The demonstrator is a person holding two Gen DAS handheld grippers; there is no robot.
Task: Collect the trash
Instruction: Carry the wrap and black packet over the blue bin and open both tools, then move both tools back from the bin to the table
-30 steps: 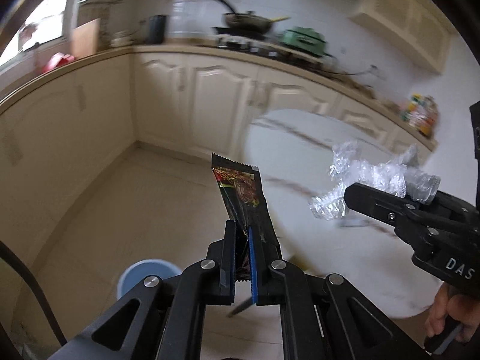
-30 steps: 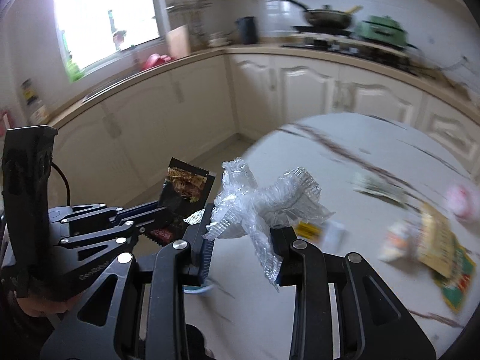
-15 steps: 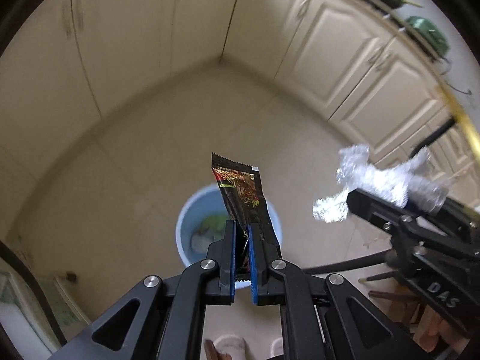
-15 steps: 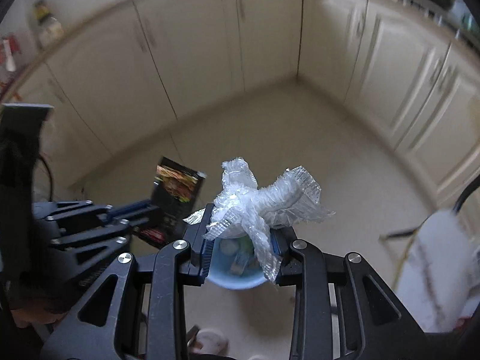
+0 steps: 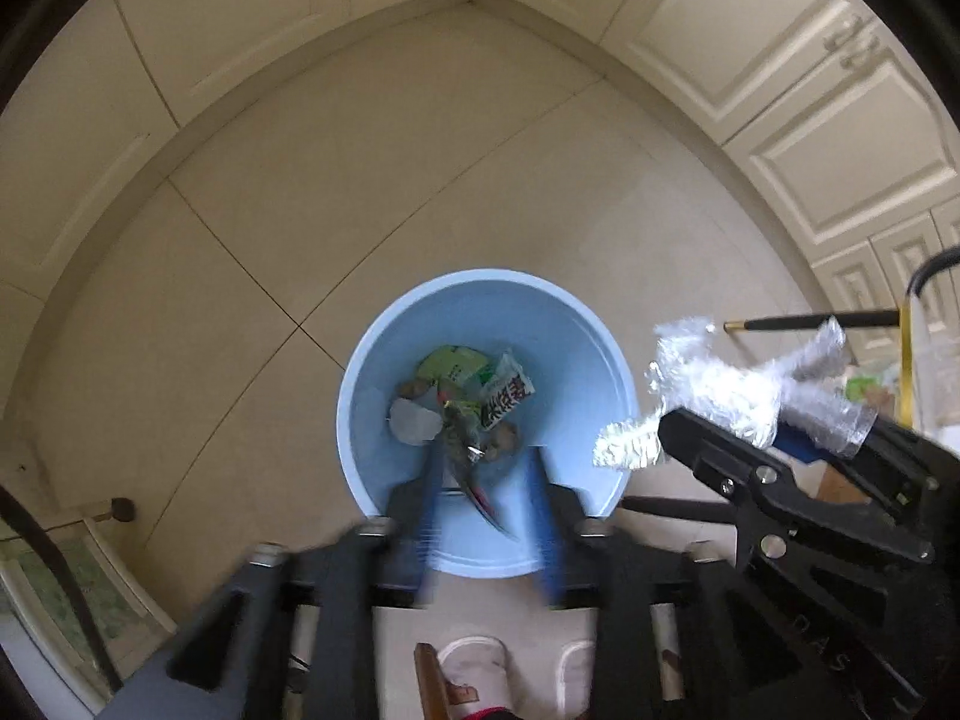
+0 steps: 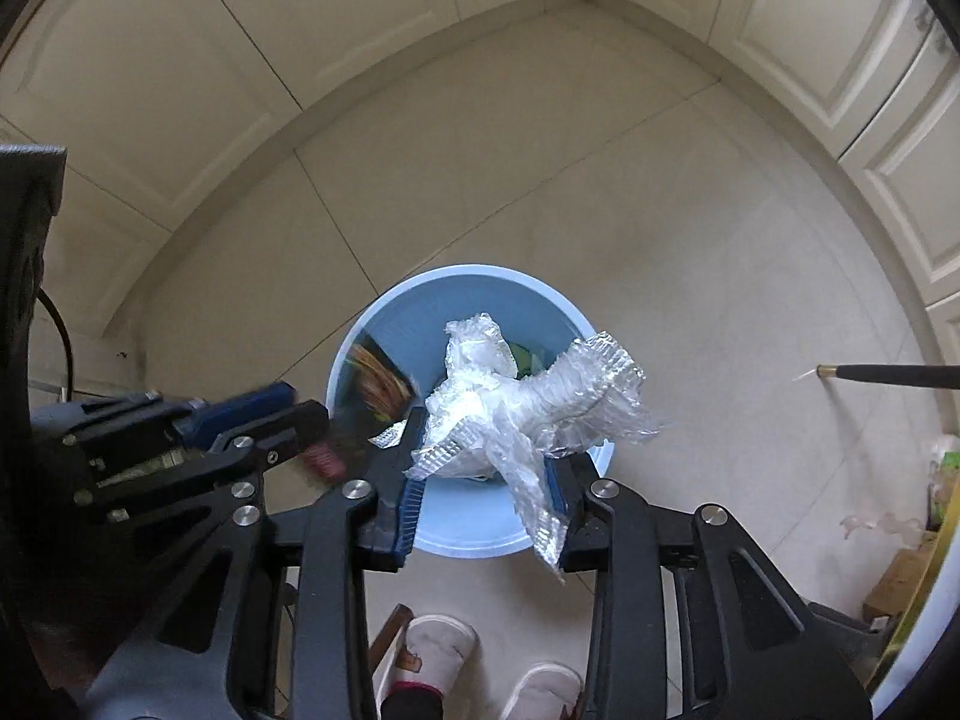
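A light blue trash bin [image 5: 360,420] stands on the floor below both grippers, with several wrappers in its bottom. My left gripper [image 5: 483,480] is open above the bin, its fingers blurred. The dark snack wrapper [image 5: 474,474] is loose between the fingers, falling into the bin; it also shows in the right wrist view [image 6: 378,384]. My right gripper [image 6: 486,480] is shut on a crumpled clear plastic wrap [image 6: 522,402] and holds it over the bin [image 6: 462,528]. The plastic wrap also shows at the right of the left wrist view [image 5: 720,396].
Cream cabinet doors [image 5: 810,90] enclose the tiled floor corner. The person's slippers [image 6: 438,654] stand just before the bin. A black rod with a gold tip [image 6: 888,375] and clutter [image 6: 906,570] lie at the right.
Both grippers tilted down from the table to above the bin. My left gripper opened and let go of the snack wrapper, which is dropping. The right gripper still holds the plastic wrap.
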